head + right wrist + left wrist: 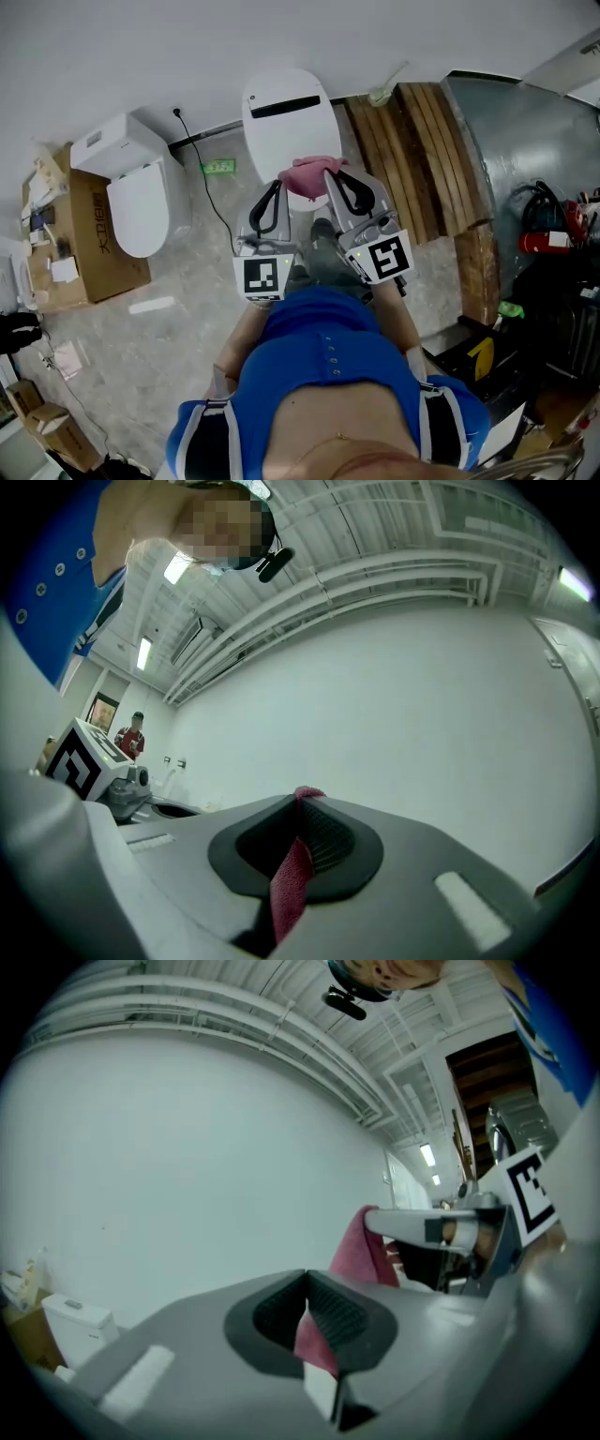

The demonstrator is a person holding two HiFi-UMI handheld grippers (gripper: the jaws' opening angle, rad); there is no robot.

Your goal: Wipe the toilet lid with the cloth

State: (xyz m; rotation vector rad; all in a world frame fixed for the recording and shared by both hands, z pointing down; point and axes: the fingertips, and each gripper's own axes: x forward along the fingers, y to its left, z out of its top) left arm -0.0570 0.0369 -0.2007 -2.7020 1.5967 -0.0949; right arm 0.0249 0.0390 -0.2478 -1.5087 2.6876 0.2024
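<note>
A pink cloth (311, 175) hangs bunched between my two grippers, above the front part of the white toilet lid (286, 122). My left gripper (276, 190) is shut on the cloth's left side; pink cloth (314, 1335) shows pinched between its jaws, and more of it rises toward the other gripper. My right gripper (334, 180) is shut on the cloth's right side, with a strip of cloth (292, 878) clamped between its jaws. Both grippers point upward at a white wall in their own views, so the lid is not seen there.
A second white toilet (139, 192) stands to the left beside a cardboard box (82, 244). A black cable (208, 192) runs over the floor between the toilets. Wooden slats (412, 150) lie to the right, and dark clutter (553, 281) fills the far right.
</note>
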